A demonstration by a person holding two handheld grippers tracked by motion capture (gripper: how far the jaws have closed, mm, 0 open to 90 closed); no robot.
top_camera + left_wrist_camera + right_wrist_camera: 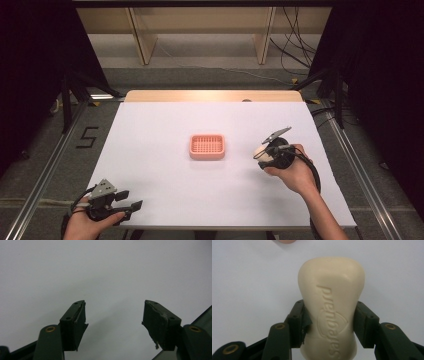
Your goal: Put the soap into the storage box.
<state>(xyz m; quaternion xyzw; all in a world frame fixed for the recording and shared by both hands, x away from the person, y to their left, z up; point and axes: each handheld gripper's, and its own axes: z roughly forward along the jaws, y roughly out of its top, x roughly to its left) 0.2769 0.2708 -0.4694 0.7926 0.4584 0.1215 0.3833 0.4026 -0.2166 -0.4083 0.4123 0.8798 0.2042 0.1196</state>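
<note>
A cream bar of soap (331, 305) with embossed lettering sits between the jaws of my right gripper (330, 320), which is shut on its waist. In the high view that gripper (264, 152) is at the right of the white table, to the right of a pink soap dish (207, 146), and the soap (260, 149) shows as a pale spot at its tip. A sliver of the pink dish (286, 241) peeks in at the top of the right gripper view. My left gripper (131, 200) rests near the front left corner, open, nothing between its fingers (75, 322).
The white tabletop (165, 175) has a wooden strip along its far edge (215, 96). Black stands and cables are on the floor at both sides, and wooden shelf legs stand beyond the table.
</note>
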